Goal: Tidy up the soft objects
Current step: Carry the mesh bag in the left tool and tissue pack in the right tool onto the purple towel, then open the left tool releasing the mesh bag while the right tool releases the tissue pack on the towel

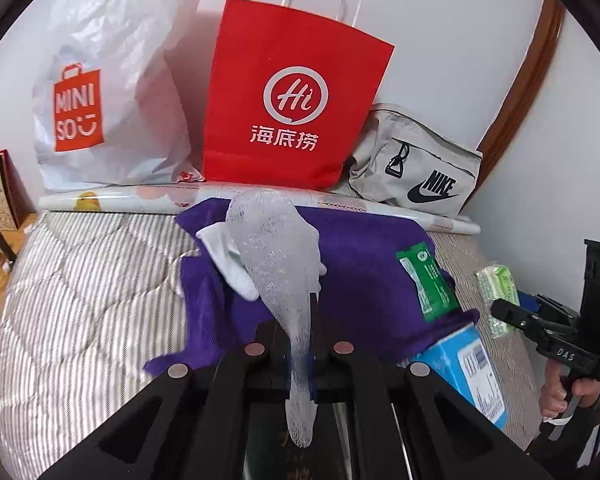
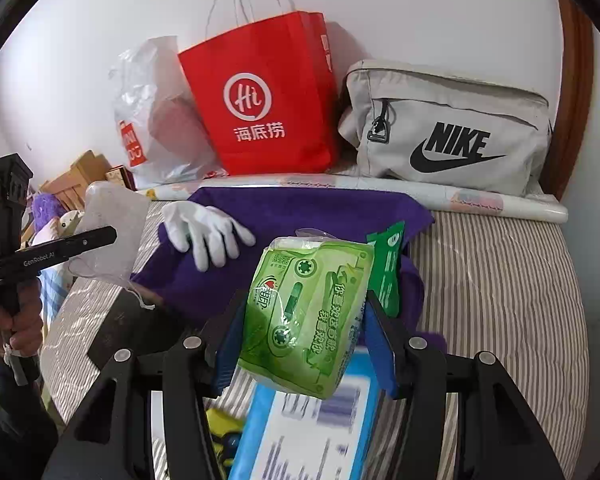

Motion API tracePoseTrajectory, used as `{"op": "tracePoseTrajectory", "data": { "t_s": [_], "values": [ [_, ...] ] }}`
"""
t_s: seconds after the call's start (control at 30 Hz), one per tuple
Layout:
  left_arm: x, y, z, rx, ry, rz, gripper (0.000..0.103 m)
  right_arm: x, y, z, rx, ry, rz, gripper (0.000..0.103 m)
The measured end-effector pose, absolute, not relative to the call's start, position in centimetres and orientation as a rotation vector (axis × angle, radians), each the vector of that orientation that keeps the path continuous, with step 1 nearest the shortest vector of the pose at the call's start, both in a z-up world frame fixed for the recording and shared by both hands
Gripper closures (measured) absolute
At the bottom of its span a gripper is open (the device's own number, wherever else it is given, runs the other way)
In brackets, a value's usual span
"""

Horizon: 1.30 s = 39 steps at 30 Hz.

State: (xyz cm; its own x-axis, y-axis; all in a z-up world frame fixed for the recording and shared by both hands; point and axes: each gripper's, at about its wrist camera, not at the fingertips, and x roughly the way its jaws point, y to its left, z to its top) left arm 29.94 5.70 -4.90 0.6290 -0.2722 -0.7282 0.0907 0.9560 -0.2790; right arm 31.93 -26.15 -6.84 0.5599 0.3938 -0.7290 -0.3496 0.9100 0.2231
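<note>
- Progress, best guess: about midway. Both grippers are loaded and up over the purple fleece towel point(image 2: 300, 216) spread on the striped bed, with nothing dropped anywhere yet.
- Left gripper point(image 1: 298, 350) is pinched together on a translucent white mesh pouch point(image 1: 276, 240), which dangles in front of the towel.
- Right gripper point(image 2: 304, 320) is clamped on a soft green plastic tissue pack point(image 2: 312, 312), held just above the towel's near edge.
- Left to sort: a white cloth glove point(image 2: 208, 232) lying on the towel, a dark green flat packet point(image 2: 388, 264) at the towel's right edge, and a blue and white box point(image 2: 300, 432) in front of the towel.
- Readable stuff behind the towel: a red paper bag point(image 2: 268, 104) says "Hi" plus 海底捞, a white plastic bag point(image 1: 112, 80) says "MINISO", a grey fabric pouch point(image 2: 448, 128) says "NIKE".
- The left gripper's body reads "GenRobot.AI". The tissue pack's print is too warped for me.
</note>
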Motion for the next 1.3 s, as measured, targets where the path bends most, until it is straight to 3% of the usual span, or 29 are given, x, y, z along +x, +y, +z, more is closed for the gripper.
{"op": "tracePoseTrajectory", "data": {
  "t_s": [0.6, 1.17, 1.23, 1.3],
  "values": [
    [35.9, 4.3, -9.4, -0.228, 1.010, -0.237, 0.097, 38.6, -24.4, -12.0, -0.023, 1.016, 0.419, 0.048],
    [36.8, 3.7, -11.7, -0.192, 1.079, -0.227, 0.097, 40.5, -23.6, -14.6, -0.037, 1.115, 0.411, 0.047],
    [36.8, 3.6, -11.6, -0.184, 1.083, -0.220, 0.090, 40.5, -23.8, -14.6, -0.031, 1.116, 0.408, 0.046],
    [36.7, 3.7, -11.4, -0.182, 1.073, -0.203, 0.073, 40.5, -23.9, -14.5, -0.027, 1.114, 0.402, 0.045]
  ]
}}
